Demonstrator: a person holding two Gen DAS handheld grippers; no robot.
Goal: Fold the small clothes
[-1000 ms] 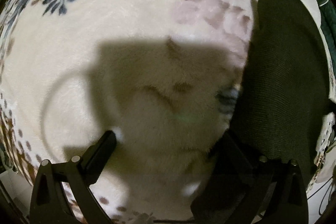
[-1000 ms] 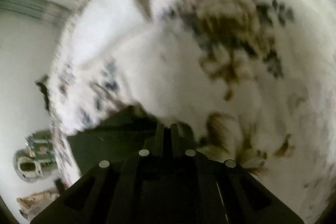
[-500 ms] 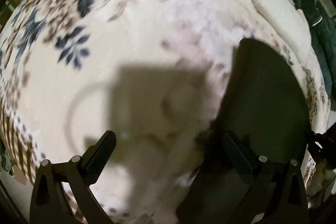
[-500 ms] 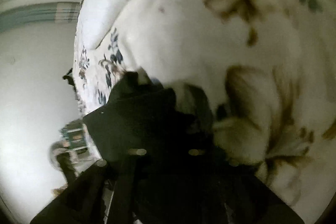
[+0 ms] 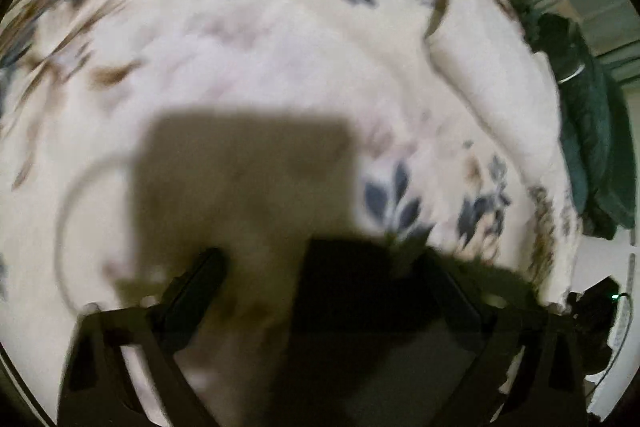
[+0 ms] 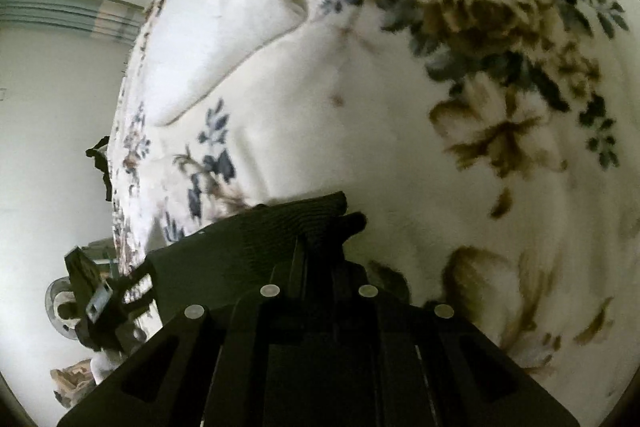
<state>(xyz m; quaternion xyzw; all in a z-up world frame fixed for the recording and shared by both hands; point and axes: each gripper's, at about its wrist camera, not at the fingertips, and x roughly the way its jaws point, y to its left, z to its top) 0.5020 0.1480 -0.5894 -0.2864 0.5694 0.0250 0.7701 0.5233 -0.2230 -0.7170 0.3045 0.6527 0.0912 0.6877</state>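
Note:
A dark knit garment (image 6: 248, 247) lies on the cream floral blanket (image 6: 400, 147). My right gripper (image 6: 320, 243) is shut on its edge, and the cloth bunches around the fingertips. In the blurred left wrist view the same dark garment (image 5: 360, 291) sits low between the fingers of my left gripper (image 5: 324, 287). Its jaws are closing. The cloth lies against the right finger (image 5: 452, 291), while the left finger (image 5: 196, 287) is still apart from it, with blanket (image 5: 280, 47) showing in the gap. The gripper's shadow falls on the blanket ahead.
A white pillow (image 6: 224, 27) lies at the head of the bed. The bed's edge (image 6: 120, 187) drops to a pale floor (image 6: 48, 167) on the left, where clutter (image 6: 72, 307) stands. A dark green cloth (image 5: 592, 147) hangs beyond the bed's right edge.
My left gripper has swept across the blanket; the dark garment, earlier along the right side, now lies low between its fingers. The right gripper stays shut on the garment, which is now sharper in view.

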